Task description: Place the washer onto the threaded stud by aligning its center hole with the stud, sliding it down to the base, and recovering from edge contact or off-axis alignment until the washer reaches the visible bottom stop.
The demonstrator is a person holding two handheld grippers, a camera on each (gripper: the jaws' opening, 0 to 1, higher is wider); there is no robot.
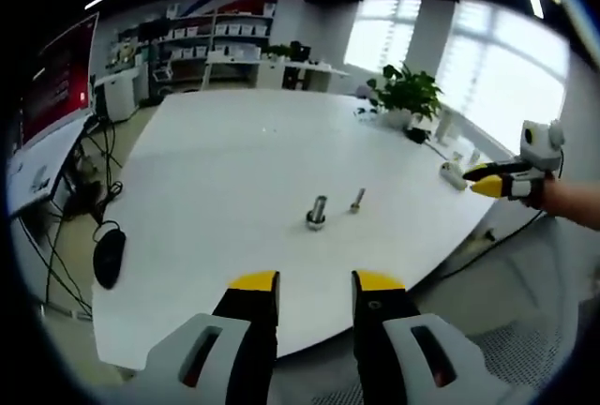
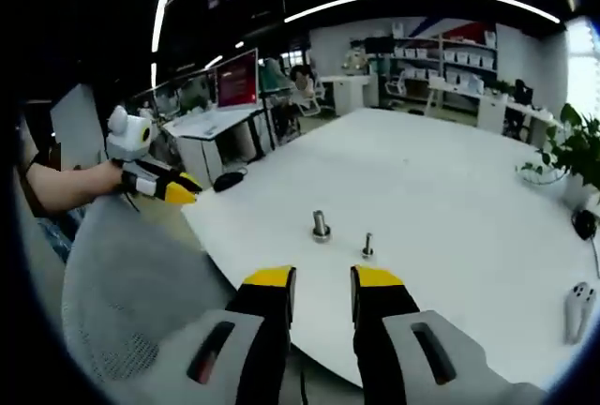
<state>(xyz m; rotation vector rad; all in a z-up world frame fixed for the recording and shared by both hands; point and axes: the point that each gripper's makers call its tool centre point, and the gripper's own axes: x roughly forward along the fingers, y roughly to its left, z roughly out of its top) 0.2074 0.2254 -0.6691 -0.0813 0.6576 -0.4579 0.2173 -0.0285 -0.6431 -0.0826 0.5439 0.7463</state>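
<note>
A: What are the tongs doing right now?

B: The left gripper (image 1: 316, 283) is hanging off the near edge of the white table (image 1: 225, 171), jaws spread with a clear gap and carrying nothing. The right gripper (image 2: 323, 278) is doing the same from the opposite side, spread and bare.

A: And outward from there?

B: In the left gripper view, at twelve o'clock from the jaws, a thick stud (image 1: 317, 211) is standing upright on the tabletop, what may be a ring at its foot. A thinner bolt (image 1: 357, 201) is standing just beside it, toward one o'clock. In the right gripper view the thick stud (image 2: 321, 226) is sitting at twelve o'clock and the thin bolt (image 2: 367, 247) closer in, at one o'clock.

A: The washer?

B: I cannot tell it apart; it is too small to pick out

A: How is it going to handle?

B: My guess: light, stiff, slippery metal, lying flat. Pinching the outer rim on opposite edges, leaving the hole free, looks wisest
</note>
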